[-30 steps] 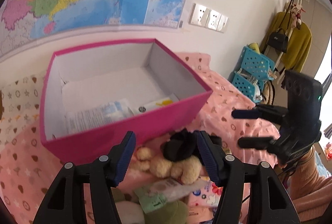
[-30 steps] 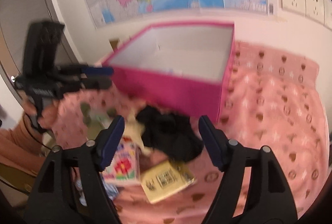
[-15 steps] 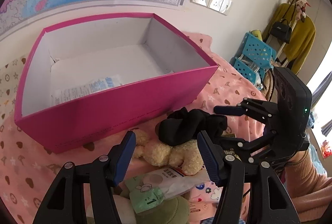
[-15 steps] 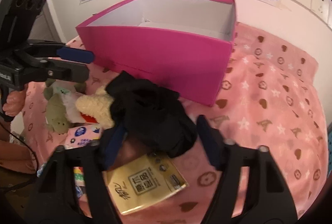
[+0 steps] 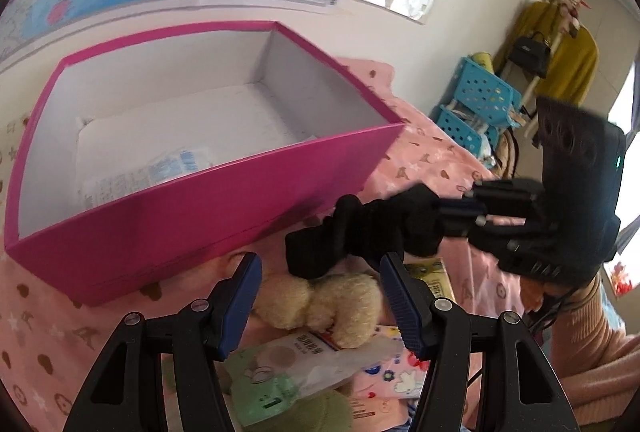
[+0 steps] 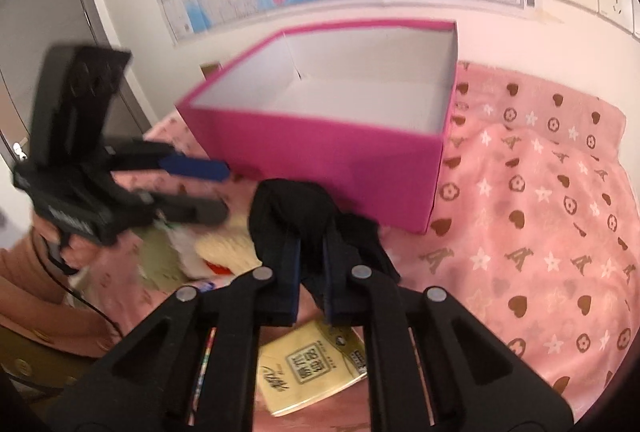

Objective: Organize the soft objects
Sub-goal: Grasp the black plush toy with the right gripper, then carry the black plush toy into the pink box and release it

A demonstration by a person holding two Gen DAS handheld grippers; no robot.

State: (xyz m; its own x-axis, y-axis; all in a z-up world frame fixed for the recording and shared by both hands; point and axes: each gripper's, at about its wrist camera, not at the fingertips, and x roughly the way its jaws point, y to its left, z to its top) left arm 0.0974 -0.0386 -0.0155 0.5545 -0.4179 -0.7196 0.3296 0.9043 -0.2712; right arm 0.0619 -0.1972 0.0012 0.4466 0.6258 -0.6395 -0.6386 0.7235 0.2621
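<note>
Right gripper (image 6: 311, 256) angled down, fingers now pinching the black cloth (image 6: 296, 208) in front of the pink box (image 6: 320, 152); a second ago they were spread wide. Left gripper (image 5: 320, 296) fingers unchanged, spread over the cream plush (image 5: 332, 304), not touching.

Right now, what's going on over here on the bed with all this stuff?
A person is sorting soft things off a pink blanket into an open pink box. The right tongs are shut on a black cloth item, which is still outside the box, in front of its near wall. The left tongs hang open over a cream plush toy, gripping nothing. A packet already lies inside the box.
</note>
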